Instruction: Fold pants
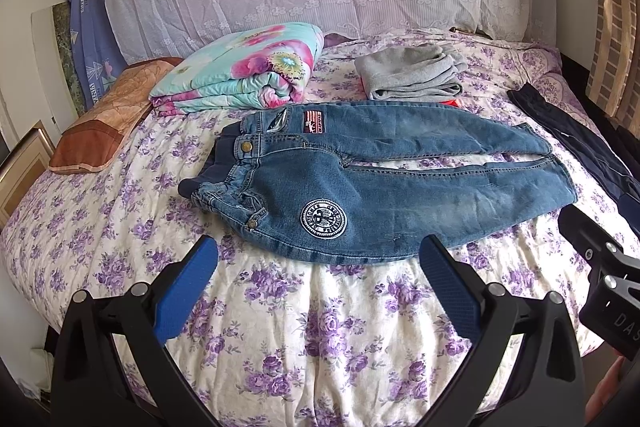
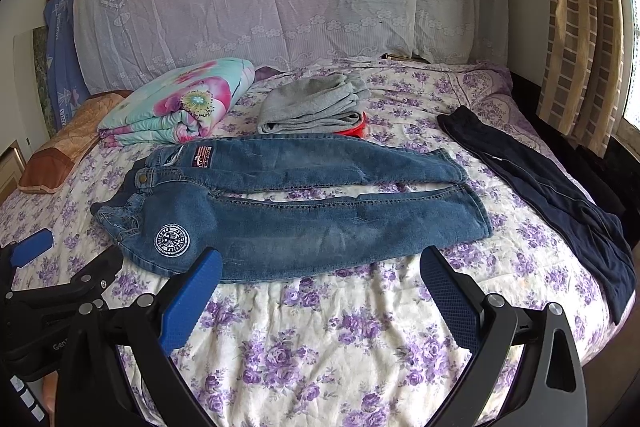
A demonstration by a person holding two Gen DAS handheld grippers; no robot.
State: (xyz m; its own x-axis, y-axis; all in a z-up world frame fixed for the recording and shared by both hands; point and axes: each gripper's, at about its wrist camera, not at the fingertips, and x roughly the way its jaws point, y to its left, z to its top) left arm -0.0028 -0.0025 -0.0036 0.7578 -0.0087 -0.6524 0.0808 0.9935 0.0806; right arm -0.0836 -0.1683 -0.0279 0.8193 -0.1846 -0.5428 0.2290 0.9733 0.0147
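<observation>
On purple-flowered white bedspread (image 1: 280, 347), one pair of blue denim jeans (image 1: 372, 187) spread flat, waist leftward, round white-stitched patch (image 1: 323, 221) lettering unreadable, left gripper (image 1: 318, 259) and right gripper (image 2: 320, 269) both spread wide, holding nothing, just short of near hem, one folded grey garment (image 2: 316, 107), one dark navy garment (image 2: 560, 195) rightward.

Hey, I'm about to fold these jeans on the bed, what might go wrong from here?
1. The jeans lie flat with a gap between the legs, so folding one leg over the other may leave the hems uneven.
2. Both grippers, left and right, are open above the soft bedspread; a pinch might catch it too.
3. The dark pants lie near the leg ends and could get dragged.
</observation>
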